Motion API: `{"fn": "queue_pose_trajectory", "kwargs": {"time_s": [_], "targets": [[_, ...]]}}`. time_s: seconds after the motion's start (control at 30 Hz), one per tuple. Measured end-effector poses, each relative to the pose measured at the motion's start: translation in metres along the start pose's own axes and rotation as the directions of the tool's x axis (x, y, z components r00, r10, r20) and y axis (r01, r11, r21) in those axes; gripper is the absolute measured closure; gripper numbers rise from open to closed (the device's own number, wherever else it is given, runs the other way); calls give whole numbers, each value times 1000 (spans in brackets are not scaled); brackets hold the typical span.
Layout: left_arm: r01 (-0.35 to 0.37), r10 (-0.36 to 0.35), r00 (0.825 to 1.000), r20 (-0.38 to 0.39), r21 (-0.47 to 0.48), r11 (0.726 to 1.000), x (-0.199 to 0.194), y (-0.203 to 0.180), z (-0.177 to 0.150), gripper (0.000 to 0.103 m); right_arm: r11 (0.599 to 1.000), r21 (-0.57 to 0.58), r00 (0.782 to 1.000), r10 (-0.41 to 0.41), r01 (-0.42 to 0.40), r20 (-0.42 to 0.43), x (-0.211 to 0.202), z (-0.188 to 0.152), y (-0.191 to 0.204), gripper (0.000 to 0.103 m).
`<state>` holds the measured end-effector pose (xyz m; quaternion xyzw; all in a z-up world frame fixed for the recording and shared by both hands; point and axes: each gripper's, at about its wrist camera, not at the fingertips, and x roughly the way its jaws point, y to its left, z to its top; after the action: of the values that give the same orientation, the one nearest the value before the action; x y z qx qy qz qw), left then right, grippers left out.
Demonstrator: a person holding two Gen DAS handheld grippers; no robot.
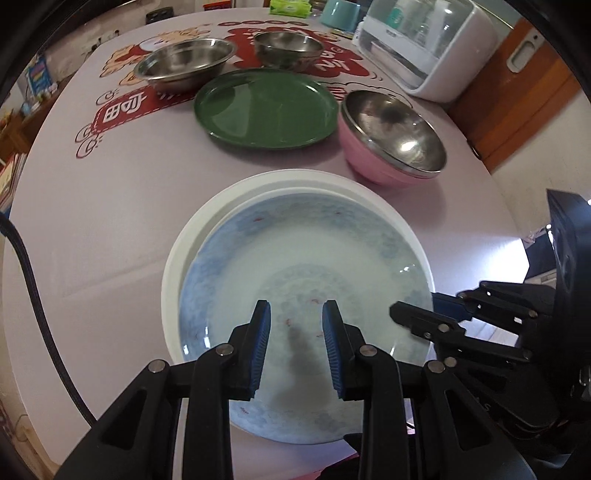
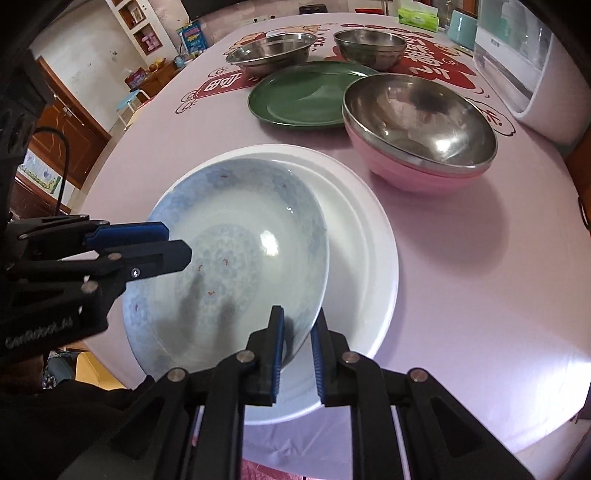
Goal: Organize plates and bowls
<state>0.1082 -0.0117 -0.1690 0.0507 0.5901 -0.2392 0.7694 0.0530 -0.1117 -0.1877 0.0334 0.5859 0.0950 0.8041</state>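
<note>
A pale blue patterned plate (image 1: pixel 303 266) (image 2: pixel 236 236) rests tilted on a larger white plate (image 1: pixel 207 229) (image 2: pixel 362 258) near the table's front edge. My right gripper (image 2: pixel 298 354) straddles the blue plate's near right rim, one finger inside and one outside, with a narrow gap; in the left wrist view it (image 1: pixel 424 314) comes in from the right. My left gripper (image 1: pixel 296 347) is open above the blue plate's middle, touching nothing; it shows at the left in the right wrist view (image 2: pixel 173 243). Behind lie a green plate (image 1: pixel 266 107) (image 2: pixel 314 94) and a pink bowl (image 1: pixel 373 158) (image 2: pixel 417 173) with a steel bowl (image 1: pixel 395 129) (image 2: pixel 421 114) nested in it.
Two more steel bowls stand farther back, a wide one (image 1: pixel 184 62) (image 2: pixel 269 48) and a deeper one (image 1: pixel 288 48) (image 2: pixel 369 42). A white appliance (image 1: pixel 428 44) (image 2: pixel 524 62) stands at the back right. A teal container (image 1: pixel 341 16) and a green tissue pack (image 2: pixel 417 16) are at the far edge.
</note>
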Motion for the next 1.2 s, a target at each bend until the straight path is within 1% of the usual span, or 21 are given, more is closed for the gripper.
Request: {"fn": "queue_pose_trajectory", "kwargs": {"time_s": [0.13, 0.27, 0.4, 0.63, 0.87, 0.93, 1.0, 1.07, 1.2], "targets": [[-4, 4, 1000, 11, -8, 1000, -3, 1, -1, 76, 998, 8, 999, -54, 55, -5, 3, 3, -4, 89], [-13, 13, 1000, 19, -31, 999, -6, 8, 0, 76, 998, 31, 997, -52, 50, 65, -8, 9, -9, 89], [-17, 18, 1000, 25, -39, 999, -8, 14, 0, 75, 997, 48, 995, -58, 54, 84, -11, 12, -8, 88], [-22, 23, 999, 41, -26, 999, -16, 23, -2, 74, 995, 86, 993, -64, 56, 98, -12, 11, 0, 74], [-20, 20, 997, 70, -10, 1000, -32, 44, 1, 71, 985, 159, 987, -88, 66, 136, -19, 13, 11, 65], [-12, 12, 997, 77, -1, 1000, -37, 50, 2, 71, 980, 187, 983, -97, 67, 153, -22, 13, 14, 58], [-4, 3, 997, 82, 9, 1000, -41, 56, 3, 69, 976, 204, 980, -107, 71, 169, -25, 14, 19, 53], [1, -2, 996, 85, 15, 1000, -44, 61, 2, 62, 971, 226, 976, -123, 80, 182, -28, 13, 25, 52], [0, -2, 997, 83, 28, 1000, -48, 73, 2, 59, 958, 272, 971, -146, 90, 191, -31, 11, 31, 52]]}}
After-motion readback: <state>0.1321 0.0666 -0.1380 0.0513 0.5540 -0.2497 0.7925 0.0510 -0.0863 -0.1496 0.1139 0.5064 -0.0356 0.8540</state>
